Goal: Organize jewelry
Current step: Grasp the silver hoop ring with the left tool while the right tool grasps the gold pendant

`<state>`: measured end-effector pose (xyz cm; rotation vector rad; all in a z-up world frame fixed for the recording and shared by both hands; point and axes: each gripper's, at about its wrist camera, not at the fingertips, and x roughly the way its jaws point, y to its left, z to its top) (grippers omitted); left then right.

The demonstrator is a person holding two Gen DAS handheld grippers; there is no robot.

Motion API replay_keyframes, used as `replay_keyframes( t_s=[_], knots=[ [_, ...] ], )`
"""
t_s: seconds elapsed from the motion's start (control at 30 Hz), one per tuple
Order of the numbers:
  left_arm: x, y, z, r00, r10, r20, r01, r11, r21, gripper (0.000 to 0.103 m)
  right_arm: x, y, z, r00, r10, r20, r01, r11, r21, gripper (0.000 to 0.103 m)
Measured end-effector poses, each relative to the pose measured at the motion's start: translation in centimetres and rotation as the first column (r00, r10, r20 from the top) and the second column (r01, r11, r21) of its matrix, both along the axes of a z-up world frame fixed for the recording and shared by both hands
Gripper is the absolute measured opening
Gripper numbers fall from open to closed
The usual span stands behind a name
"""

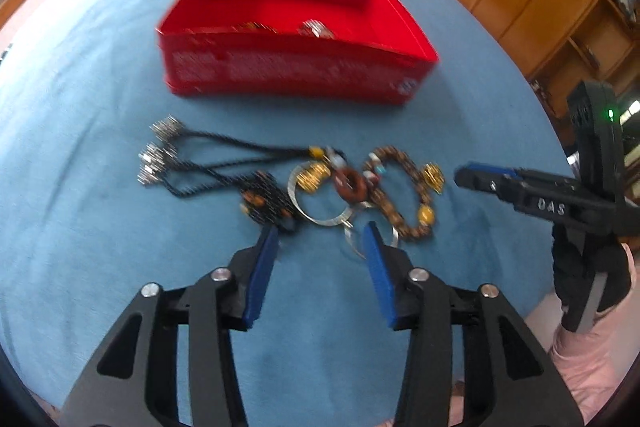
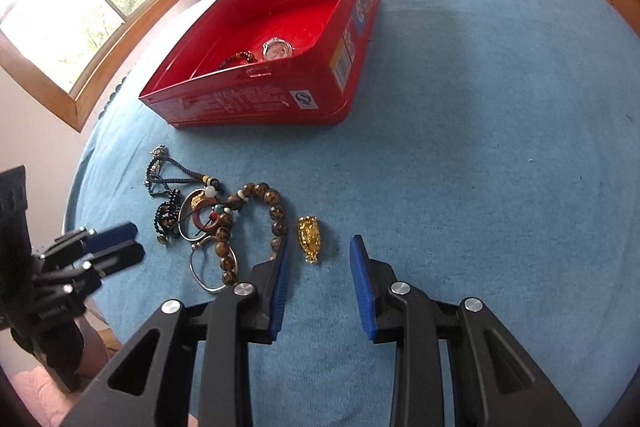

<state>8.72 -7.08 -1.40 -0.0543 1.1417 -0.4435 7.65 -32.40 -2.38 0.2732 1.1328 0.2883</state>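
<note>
Red tin (image 2: 248,103) sits on the blue cloth (image 2: 480,147) and is the landmark here; inside it, by its near wall, a watch (image 2: 277,49) and a small dark bead bracelet (image 2: 239,59) already lie, so the sorting looks partly done. The rest of the jewelry is a pile on the cloth just in front of the tin's near wall: black cord necklace (image 1: 224,155) with metal tassels on the left side, black bead strand (image 1: 272,203), silver bangle (image 1: 316,203), brown ring pendant (image 1: 352,185), big brown bead bracelet (image 2: 256,223), and a gold charm (image 2: 309,239) apart from the pile on its right side. Left gripper (image 1: 322,239) hangs over the bangle end of the pile, jaws apart, nothing between the pads, no contact that I can see. Right gripper (image 2: 318,247) is also spread with nothing held, the gold charm lying between its fingertips, on the cloth, not pinched. Risks, judged: the pile is tangled, bangle, pendant and cords overlap, so a left pinch likely drags several pieces or snags a cord and spills them short of the tin. The charm is small and flat to the soft cloth, so the right pads may grab fabric or flick it away. Both grippers work close together in front of the tin and could knock each other. Left view is blurred, so fine contact is uncertain.
</note>
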Motion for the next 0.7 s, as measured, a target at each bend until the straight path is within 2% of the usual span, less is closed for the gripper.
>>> replay_keyframes(
  t_s=[0.17,0.33,0.6,0.7],
  knots=[
    [0.1,-1.1,-2.0,0.996,0.026,-0.08,-0.024,1.0,0.017,0.035,-0.2,0.1,0.1,1.0,0.002,0.002,-0.002,1.0,0.003,0.031],
    [1.1,-2.2,-3.9,0.984,0.051,-0.171,-0.049,0.999,0.019,0.026,-0.2,0.5,0.2,1.0,0.014,0.012,-0.014,1.0,0.014,0.031],
    [2.3,-3.8,-3.9,0.982,0.085,-0.171,-0.076,0.996,0.056,0.025,0.1,0.0,-0.4,1.0,0.027,0.014,-0.027,0.999,0.033,0.031],
    [2.2,-4.4,-3.9,0.982,0.084,-0.168,-0.073,0.995,0.07,0.012,0.3,-0.1,-0.5,1.0,0.026,0.011,-0.027,0.999,0.04,0.031]
  ],
)
